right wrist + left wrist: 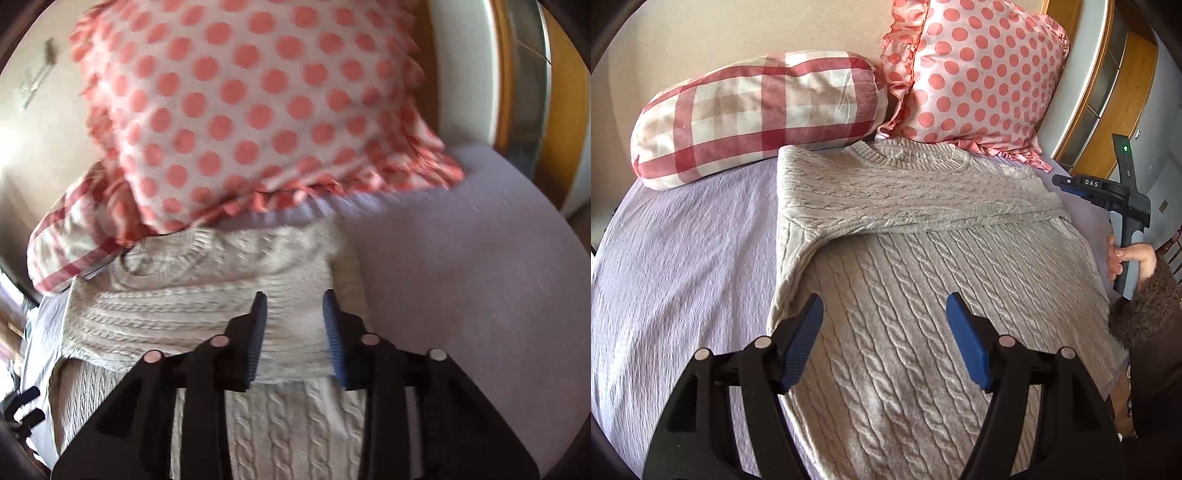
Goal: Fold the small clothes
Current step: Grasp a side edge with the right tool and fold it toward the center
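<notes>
Left wrist view: your left gripper (pixel 884 339) hangs nearest the lens with its jaws spread wide and nothing between the blue pads (pixel 803 341). Directly beneath it lies the sweater (pixel 923 295), a beige cable-knit spread flat on the lilac bedspread (pixel 683 266). One sleeve (pixel 916 206) is folded across the chest, running from the left shoulder toward the right edge of the garment. The collar (pixel 910 157) points away from you, toward the pillows. At the right edge of that view your right hand (pixel 1126 258) grips the handle of the right gripper (pixel 1067 181), which sits at the end of the folded sleeve. Beyond the collar stand a red-and-white checked bolster (pixel 757 114) and a pink polka-dot pillow (pixel 975 74), side by side and touching.

Right wrist view (blurred): the right gripper (pixel 295 332) has its jaws at a narrow setting, with the sleeve (pixel 291 325) lying between the pads (pixel 256 332); you cannot tell from this picture whether the pads actually pinch the knit. The sweater body (pixel 288 435) shows below the sleeve. Past the collar (pixel 166 258), the polka-dot pillow (pixel 251 110) fills the upper frame, the checked bolster (pixel 74 243) to its left, bare bedspread (pixel 461 277) to the right.
</notes>
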The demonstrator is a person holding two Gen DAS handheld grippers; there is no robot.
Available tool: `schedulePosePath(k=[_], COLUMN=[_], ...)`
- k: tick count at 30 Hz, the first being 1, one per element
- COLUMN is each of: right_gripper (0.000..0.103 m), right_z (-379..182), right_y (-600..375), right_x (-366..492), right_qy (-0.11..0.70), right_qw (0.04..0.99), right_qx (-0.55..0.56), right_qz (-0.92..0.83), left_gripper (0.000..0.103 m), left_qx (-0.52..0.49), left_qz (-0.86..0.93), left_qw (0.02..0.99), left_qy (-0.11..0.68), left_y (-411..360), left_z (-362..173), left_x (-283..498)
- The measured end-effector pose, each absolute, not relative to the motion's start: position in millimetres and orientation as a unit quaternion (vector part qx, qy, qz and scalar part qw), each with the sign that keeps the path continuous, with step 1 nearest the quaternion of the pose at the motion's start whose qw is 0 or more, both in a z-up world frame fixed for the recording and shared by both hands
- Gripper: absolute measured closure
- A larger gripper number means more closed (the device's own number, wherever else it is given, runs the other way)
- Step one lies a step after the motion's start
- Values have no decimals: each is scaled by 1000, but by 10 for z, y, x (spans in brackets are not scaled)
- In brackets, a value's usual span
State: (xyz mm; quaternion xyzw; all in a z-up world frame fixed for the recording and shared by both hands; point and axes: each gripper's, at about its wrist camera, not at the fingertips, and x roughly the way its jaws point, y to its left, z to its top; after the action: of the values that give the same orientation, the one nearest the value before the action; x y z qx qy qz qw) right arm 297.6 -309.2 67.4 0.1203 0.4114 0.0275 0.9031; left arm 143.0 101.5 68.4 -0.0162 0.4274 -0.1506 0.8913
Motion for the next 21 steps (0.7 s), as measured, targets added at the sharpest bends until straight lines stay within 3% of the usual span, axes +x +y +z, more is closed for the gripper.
schedulePosePath(k=[4, 6, 10, 21], right_gripper=[63, 63, 40, 40], right_z=[294, 401, 638, 359], right_y=[-2985, -3018, -3063, -3270], right_x=[3178, 3025, 2510, 1297], right_qy=[502, 477, 454, 496], right_qw=[859, 872, 879, 854], right_qx=[97, 105, 123, 127], right_qz=[32, 34, 75, 90], left_gripper=[34, 34, 31, 31], left_qx=[-32, -43, -47, -88], left_qz=[-151, -155, -153, -157], left_qw=[889, 885, 882, 848], left_qy=[432, 436, 443, 498], left_y=[1075, 1138, 1277, 1494], left_z=[671, 669, 631, 248], left_x=[1351, 1257, 1019, 535])
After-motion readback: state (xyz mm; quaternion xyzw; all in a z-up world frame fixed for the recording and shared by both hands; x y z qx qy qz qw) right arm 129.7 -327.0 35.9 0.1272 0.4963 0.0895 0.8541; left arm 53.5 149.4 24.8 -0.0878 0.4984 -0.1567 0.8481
